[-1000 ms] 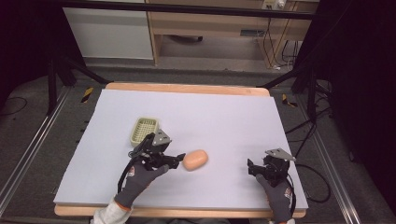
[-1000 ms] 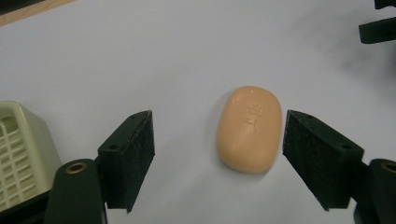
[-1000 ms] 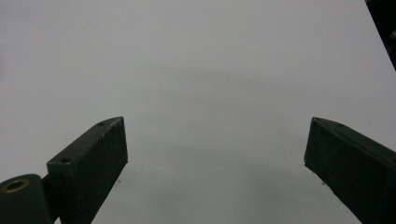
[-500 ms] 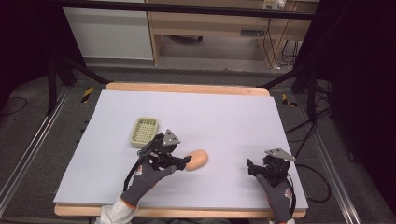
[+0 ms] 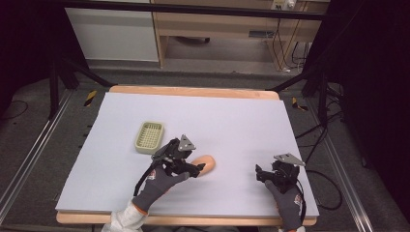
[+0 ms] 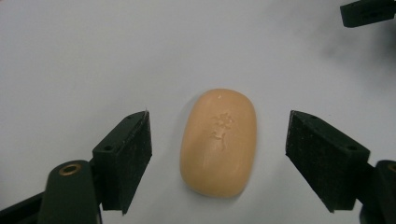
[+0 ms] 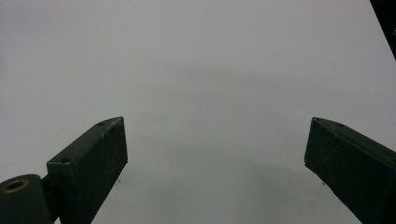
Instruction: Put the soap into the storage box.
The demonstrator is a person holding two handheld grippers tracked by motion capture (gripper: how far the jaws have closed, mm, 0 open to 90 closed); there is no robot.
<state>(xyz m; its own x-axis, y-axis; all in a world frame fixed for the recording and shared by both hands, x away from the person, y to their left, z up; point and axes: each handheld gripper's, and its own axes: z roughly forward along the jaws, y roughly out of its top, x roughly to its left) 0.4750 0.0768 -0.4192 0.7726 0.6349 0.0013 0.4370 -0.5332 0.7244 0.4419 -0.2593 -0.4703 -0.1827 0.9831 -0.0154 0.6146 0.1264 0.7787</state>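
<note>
Pale lavender table (image 5: pixel 232 121) — wood-edged — with dark floor (image 5: pixel 43 125) around.

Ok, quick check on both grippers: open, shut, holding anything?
Left gripper: open, jaws on either side of the soap bar, not touching it.
Right gripper: open, holding nothing.

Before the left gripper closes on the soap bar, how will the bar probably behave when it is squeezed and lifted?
The soap bar looks solid with an embossed mark, so it is probably stiff. Its rounded, smooth sides may slip between the flat pads of the open left gripper. It lies flat on the table, so rolling seems unlikely.
</note>
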